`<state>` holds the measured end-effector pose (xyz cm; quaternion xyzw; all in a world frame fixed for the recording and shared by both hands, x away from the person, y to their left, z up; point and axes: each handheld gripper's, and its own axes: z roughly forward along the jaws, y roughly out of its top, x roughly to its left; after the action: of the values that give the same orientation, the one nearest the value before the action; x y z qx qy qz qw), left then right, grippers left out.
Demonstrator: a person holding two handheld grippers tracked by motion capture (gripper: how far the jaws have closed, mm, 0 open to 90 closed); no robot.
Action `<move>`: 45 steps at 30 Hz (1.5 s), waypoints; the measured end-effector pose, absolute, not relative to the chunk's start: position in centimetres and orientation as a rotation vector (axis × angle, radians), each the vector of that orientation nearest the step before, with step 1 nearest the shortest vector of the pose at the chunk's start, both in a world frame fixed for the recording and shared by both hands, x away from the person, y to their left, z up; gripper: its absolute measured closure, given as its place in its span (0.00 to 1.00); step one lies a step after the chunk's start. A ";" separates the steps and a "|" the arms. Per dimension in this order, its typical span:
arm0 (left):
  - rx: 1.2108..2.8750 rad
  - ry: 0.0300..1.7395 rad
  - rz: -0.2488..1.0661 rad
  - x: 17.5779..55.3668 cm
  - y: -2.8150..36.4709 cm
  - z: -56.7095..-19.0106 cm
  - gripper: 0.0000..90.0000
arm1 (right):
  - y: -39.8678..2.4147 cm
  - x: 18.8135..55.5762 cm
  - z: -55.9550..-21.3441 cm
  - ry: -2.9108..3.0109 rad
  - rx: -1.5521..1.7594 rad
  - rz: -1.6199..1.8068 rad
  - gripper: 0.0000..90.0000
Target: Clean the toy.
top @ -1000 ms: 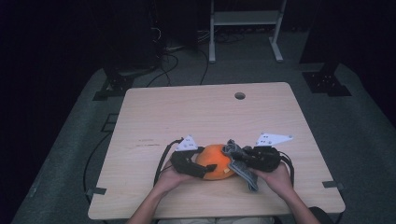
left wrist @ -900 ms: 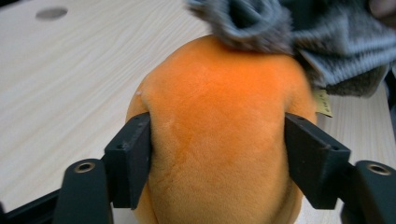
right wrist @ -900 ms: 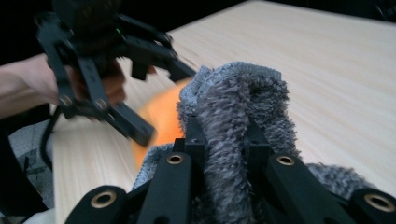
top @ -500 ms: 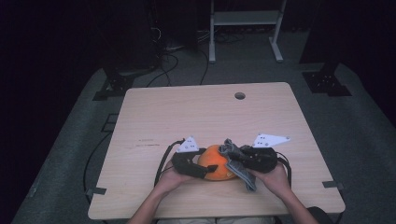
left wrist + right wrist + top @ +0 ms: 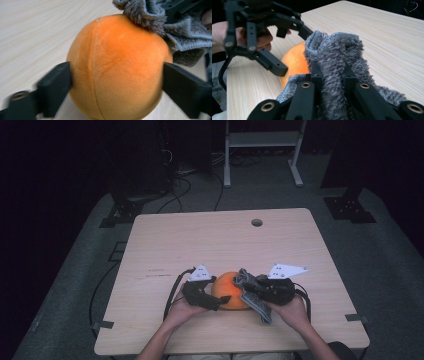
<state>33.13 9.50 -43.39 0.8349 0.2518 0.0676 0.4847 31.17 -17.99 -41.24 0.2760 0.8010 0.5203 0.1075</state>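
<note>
An orange plush ball (image 5: 231,290) rests on the wooden table (image 5: 200,240) near its front edge, between my two hand-held grippers. My left gripper (image 5: 220,292) straddles the ball (image 5: 117,67). Its jaws have just been opening, and one black pad still touches each side of the ball. From the right, my right gripper (image 5: 250,292) is shut on a bunched grey fuzzy cloth (image 5: 256,304). That cloth (image 5: 337,47) stands up between the jaws and lies against the top right of the ball (image 5: 294,62). The left gripper (image 5: 292,50) faces it across the ball.
A round cable hole (image 5: 257,222) lies near the table's far edge. Cables trail from both grippers toward the front edge. A white metal stand (image 5: 260,140) and dark equipment stand on the floor beyond the table.
Both hands stay where they were. The ball looked slightly pinched half a second ago and looks rounder now. The cloth stays against the ball.
</note>
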 end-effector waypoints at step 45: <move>2.043 0.491 0.444 31.4 7.3 -43.4 0.39 | -15.9 30.4 -40.0 2.299 0.672 1.501 0.85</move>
<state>31.40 7.26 -43.44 0.8363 0.2008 0.1817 0.4767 30.39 -15.86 -40.01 0.2348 0.8032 0.5246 0.1567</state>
